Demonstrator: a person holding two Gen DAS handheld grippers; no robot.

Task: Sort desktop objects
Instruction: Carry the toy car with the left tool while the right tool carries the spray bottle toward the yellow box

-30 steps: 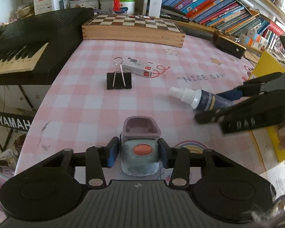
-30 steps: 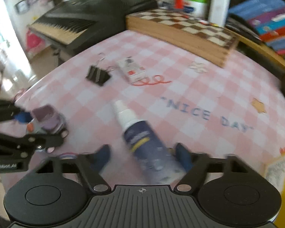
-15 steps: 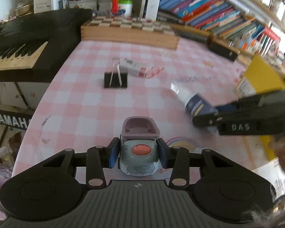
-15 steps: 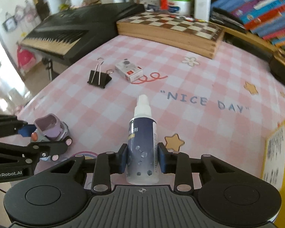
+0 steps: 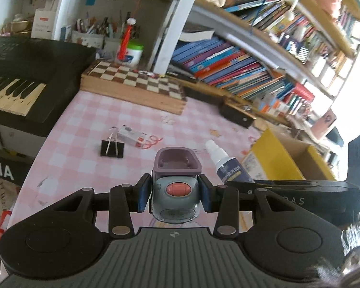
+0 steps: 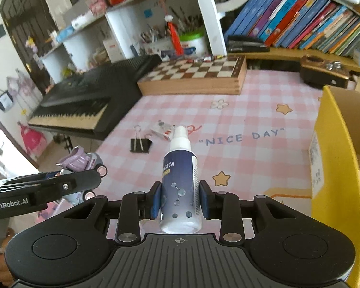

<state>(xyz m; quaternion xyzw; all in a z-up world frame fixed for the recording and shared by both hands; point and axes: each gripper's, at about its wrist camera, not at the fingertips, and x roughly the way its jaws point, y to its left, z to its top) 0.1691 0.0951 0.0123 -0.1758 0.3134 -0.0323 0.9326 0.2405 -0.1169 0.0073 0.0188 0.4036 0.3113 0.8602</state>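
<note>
1. The left gripper (image 5: 175, 196) is closed on a small grey and purple plastic toy truck with an orange button on top (image 5: 176, 187). Its blue pads (image 5: 142, 195) press both sides of the truck, which is held clear above the near edge of the worktop.
2. The right gripper (image 6: 180, 201) is closed on a dark blue plastic spray bottle with a white nozzle and white base (image 6: 181, 180). The blue pads clamp the lower body of the bottle, whose nozzle points away from the camera. The bottle is held above the worktop, near its right edge.
3. In the right wrist view the left gripper and the toy truck appear at the lower left, beside the near left corner of the worktop.
4. The worktop carries a pink and white checked cloth printed "NICE DAY" (image 6: 252, 158).
5. A yellow-sided cardboard box with an open top (image 6: 336, 158) stands at the right edge of the worktop.
6. A black metal binder clip with silver wire handles (image 5: 112, 147) lies towards the middle of the worktop, on its left half.
7. A small white carton with a red end (image 5: 132, 135) lies just behind the clip; contact between the two cannot be determined.
8. A wooden chessboard box (image 5: 136, 84) sits along the far edge.
9. A black electronic keyboard (image 5: 19, 79) stands off the left edge.
</note>
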